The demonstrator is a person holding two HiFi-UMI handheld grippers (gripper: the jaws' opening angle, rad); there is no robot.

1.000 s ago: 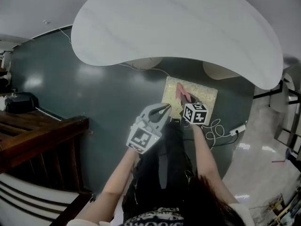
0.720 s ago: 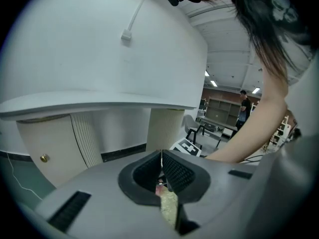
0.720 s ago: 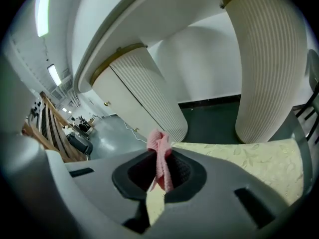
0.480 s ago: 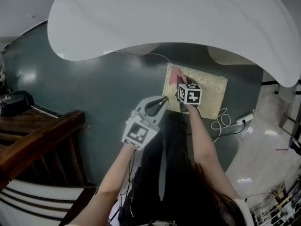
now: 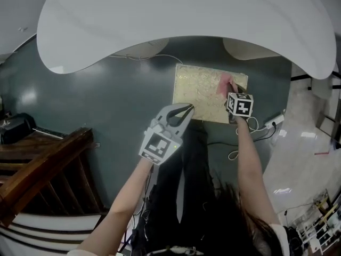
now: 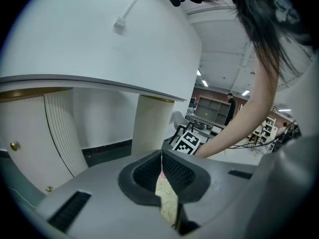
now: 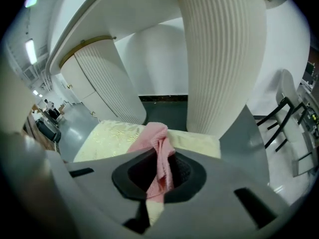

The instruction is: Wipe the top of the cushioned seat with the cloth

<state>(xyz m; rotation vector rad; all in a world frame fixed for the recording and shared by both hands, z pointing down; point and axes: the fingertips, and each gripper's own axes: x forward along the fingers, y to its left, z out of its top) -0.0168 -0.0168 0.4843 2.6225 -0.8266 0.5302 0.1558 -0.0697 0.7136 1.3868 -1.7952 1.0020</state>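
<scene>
Right gripper (image 5: 233, 93) has its jaws clamped on the pink cloth (image 7: 160, 151), which lies bunched on the right end of the seat (image 5: 198, 92) top. Left gripper (image 5: 186, 111) hovers just off the seat's near left edge, jaws pressed together with nothing between them. The seat sits on the dark floor (image 5: 106, 105), partly under the white table (image 5: 186, 20).

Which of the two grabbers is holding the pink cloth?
The right gripper: its jaws pinch the pink cloth over the cushioned seat. The left gripper is shut with nothing in it.
</scene>
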